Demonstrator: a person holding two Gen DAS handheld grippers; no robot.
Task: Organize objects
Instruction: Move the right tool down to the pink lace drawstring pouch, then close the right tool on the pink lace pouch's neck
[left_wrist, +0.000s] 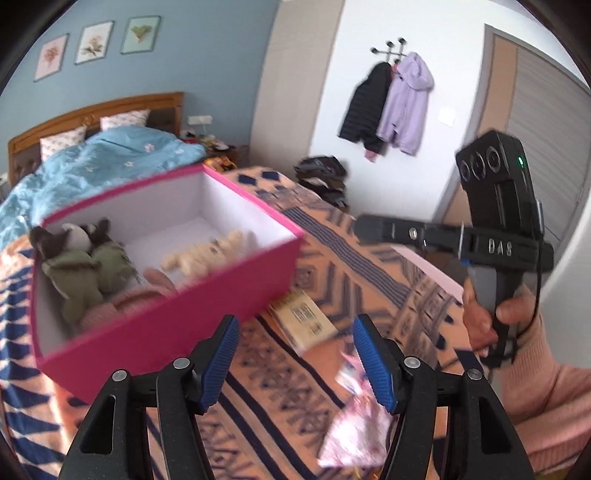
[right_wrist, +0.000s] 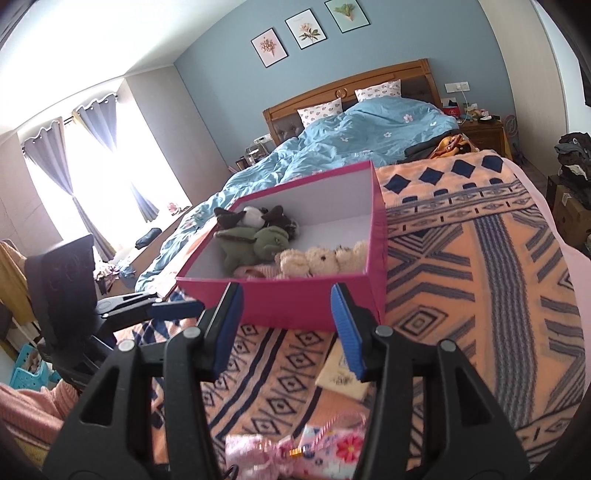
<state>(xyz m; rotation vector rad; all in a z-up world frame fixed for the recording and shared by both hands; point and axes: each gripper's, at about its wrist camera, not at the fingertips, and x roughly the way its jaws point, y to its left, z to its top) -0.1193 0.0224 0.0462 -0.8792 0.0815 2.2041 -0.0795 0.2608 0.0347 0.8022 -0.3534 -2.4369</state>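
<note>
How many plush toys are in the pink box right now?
3 that I can make out in the pink box: a dark-eared one in green at the left, a cream one against the near wall, something pink partly buried between; others may be hidden.

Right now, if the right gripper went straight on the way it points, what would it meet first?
Probably the near wall of the pink box: the right gripper has open, empty jaws framing it. Depth is unclear; it might touch the patterned blanket first.

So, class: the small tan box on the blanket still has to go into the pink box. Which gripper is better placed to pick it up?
Probably the right gripper: its open jaws stand nearly over the tan box. From the left gripper it lies further ahead, beside the pink box.
</note>
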